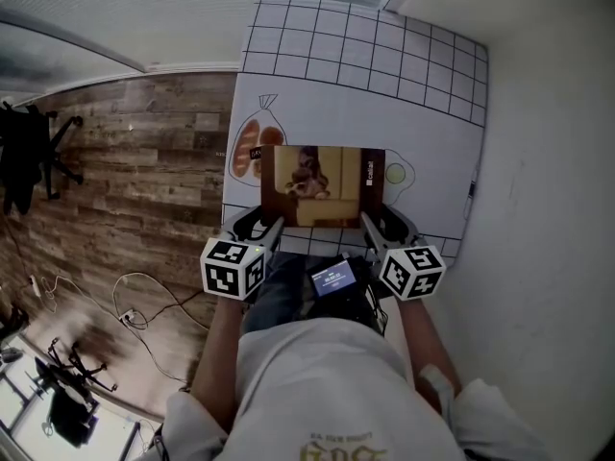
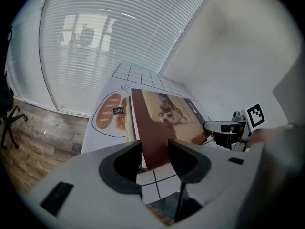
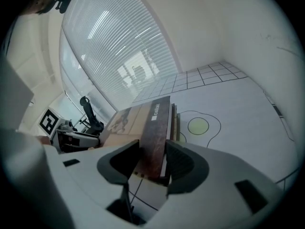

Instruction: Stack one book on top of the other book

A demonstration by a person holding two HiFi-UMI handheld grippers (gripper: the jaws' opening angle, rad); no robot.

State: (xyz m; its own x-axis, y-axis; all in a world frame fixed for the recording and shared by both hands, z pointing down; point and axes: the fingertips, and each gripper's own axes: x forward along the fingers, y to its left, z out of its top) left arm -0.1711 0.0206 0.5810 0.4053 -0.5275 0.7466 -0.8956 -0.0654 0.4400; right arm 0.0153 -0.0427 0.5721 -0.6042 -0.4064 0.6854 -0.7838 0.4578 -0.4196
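A brown book with a dog picture on its cover (image 1: pixel 322 185) lies flat on the white table mat (image 1: pixel 365 94), near the front edge. Under it the edges of a second book (image 2: pixel 128 123) (image 3: pixel 177 120) show. My left gripper (image 1: pixel 272 227) (image 2: pixel 155 149) is shut on the top book's (image 2: pixel 162 113) near left corner. My right gripper (image 1: pixel 370 224) (image 3: pixel 152 149) is shut on the near right corner, at the dark spine (image 3: pixel 155 128). Each gripper also shows in the other's view, the right gripper (image 2: pixel 228 128) and the left gripper (image 3: pixel 76 138).
The mat bears a grid at the far end, a bread drawing (image 1: pixel 252 147) left of the books and a fried-egg drawing (image 1: pixel 395 173) to their right. A white wall (image 1: pixel 548 161) runs close along the right. Wooden floor (image 1: pixel 144 161) lies to the left.
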